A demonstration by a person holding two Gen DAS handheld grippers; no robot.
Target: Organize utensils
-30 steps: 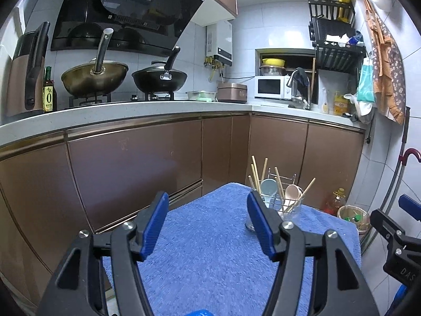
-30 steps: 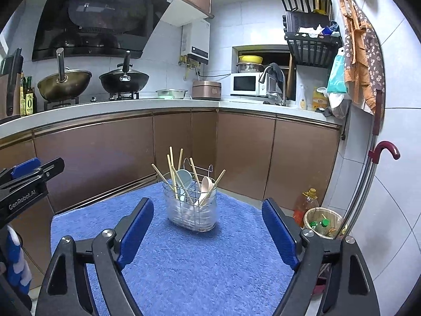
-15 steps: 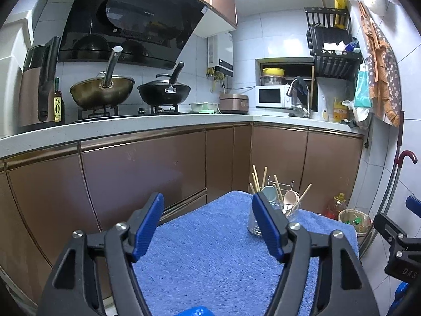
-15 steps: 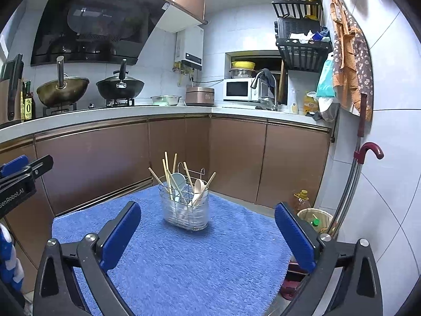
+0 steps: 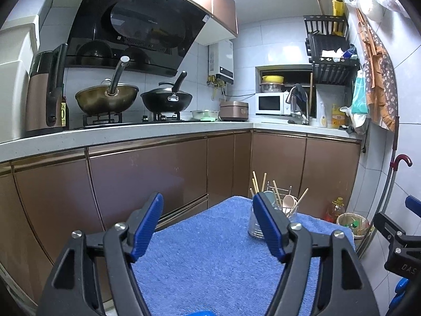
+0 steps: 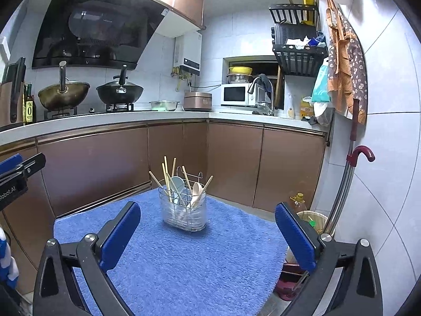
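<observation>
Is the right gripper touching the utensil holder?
Apart. The right wrist view shows the right gripper open, with blue towel between it and the utensil holder.

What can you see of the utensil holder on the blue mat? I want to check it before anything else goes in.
The utensil holder is a clear plastic tub inside a thin wire frame whose hooks stick up at the back. It stands upright on the far part of the blue mat. Wooden chopsticks lean out of it at different angles, with a pale blue spoon and a cream spoon. Neither claw touches it.
</observation>
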